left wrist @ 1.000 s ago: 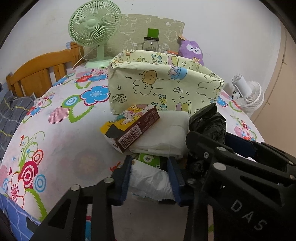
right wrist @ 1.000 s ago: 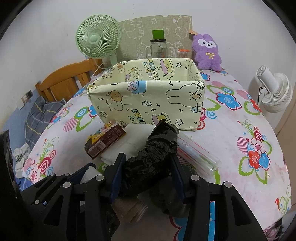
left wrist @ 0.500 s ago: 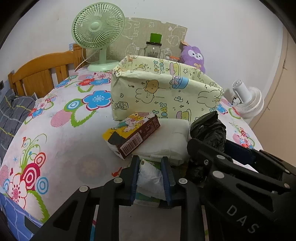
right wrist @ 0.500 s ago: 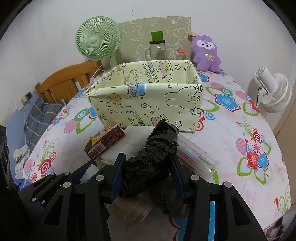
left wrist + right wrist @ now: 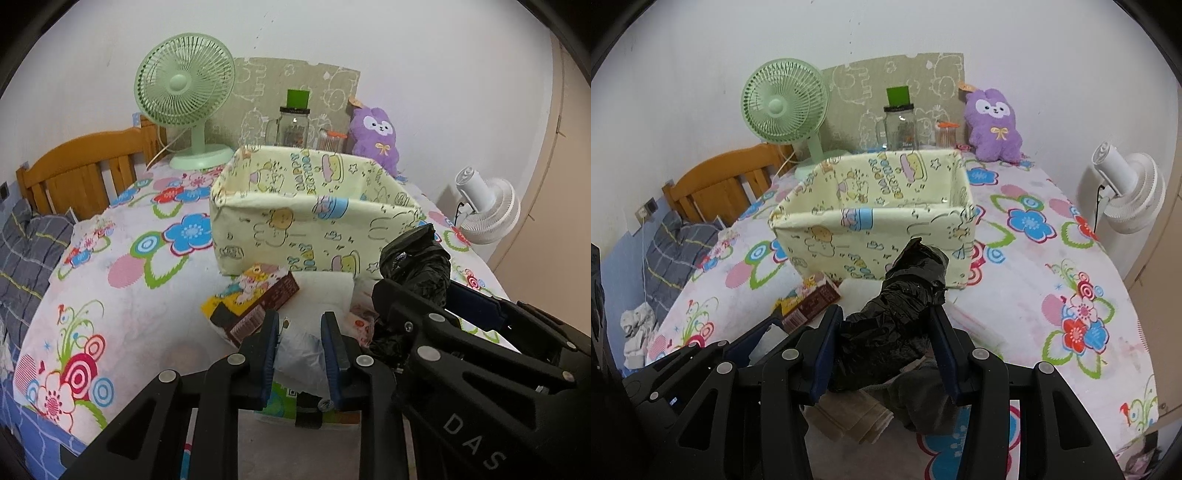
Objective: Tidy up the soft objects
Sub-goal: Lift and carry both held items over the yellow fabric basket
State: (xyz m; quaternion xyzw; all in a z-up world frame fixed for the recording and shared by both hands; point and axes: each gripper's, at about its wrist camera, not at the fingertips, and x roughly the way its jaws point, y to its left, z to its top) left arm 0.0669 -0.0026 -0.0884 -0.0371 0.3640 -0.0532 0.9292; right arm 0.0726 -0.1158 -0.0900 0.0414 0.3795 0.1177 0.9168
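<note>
Both hand-held grippers have lifted, left [image 5: 299, 345] pinching white packet [image 5: 298, 352].

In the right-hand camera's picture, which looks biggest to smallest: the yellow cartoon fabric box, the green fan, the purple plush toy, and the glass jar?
1. Yellow fabric box, clearly largest.
2. Green fan.
3. Purple plush toy.
4. Glass jar.

The box also sits nearer the camera than the others, which exaggerates its lead.

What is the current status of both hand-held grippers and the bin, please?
Left hand-held gripper shut on white plastic pack. Right hand-held gripper shut on black bag bundle. Fabric bin ahead, looks empty. Snack box lies between.
</note>
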